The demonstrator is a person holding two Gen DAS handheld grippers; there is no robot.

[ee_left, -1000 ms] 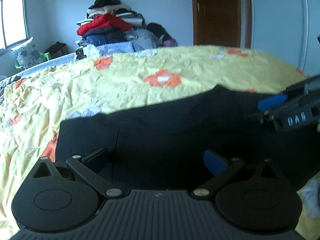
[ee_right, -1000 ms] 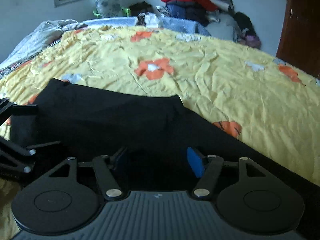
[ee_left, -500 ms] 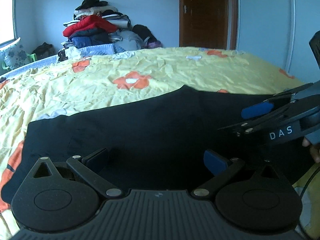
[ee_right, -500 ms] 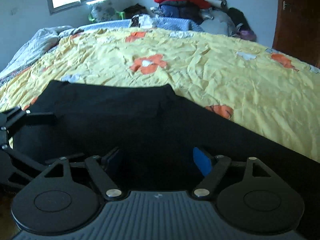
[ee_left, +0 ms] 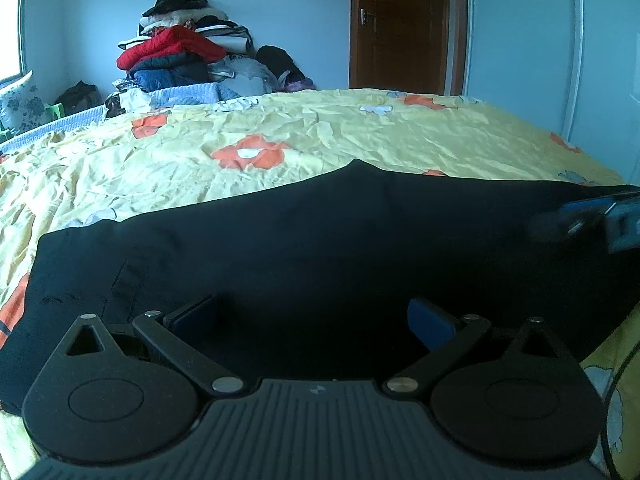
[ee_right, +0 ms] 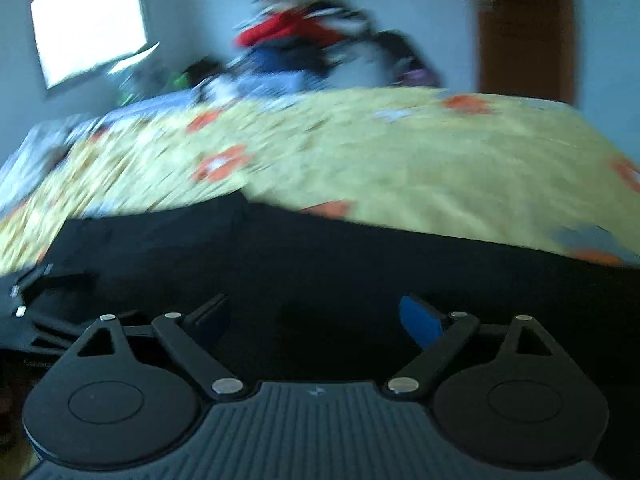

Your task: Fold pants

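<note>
Black pants (ee_left: 320, 240) lie spread flat across the near part of a yellow flowered bedsheet (ee_left: 280, 136). My left gripper (ee_left: 314, 316) hovers low over their near edge, open, with only the flat cloth below its pads. The right gripper (ee_left: 588, 216) shows blurred at the right edge of the left wrist view, above the pants. In the right wrist view, which is smeared by motion, my right gripper (ee_right: 316, 318) stands over the pants (ee_right: 340, 256). Its jaws are opening and nothing is pinched between them. The left gripper (ee_right: 24, 300) shows at the left edge.
A pile of clothes (ee_left: 180, 56) is stacked against the far wall beyond the bed. A brown door (ee_left: 400, 24) and a white wardrobe (ee_left: 560, 60) stand at the back right, a window (ee_right: 88, 24) at the back left. The bed's right edge drops off near the wardrobe.
The right gripper's jaws have spread wider. It has swung away to the right, so it now sits at the edge of the left wrist view. The left gripper has shifted slightly.
</note>
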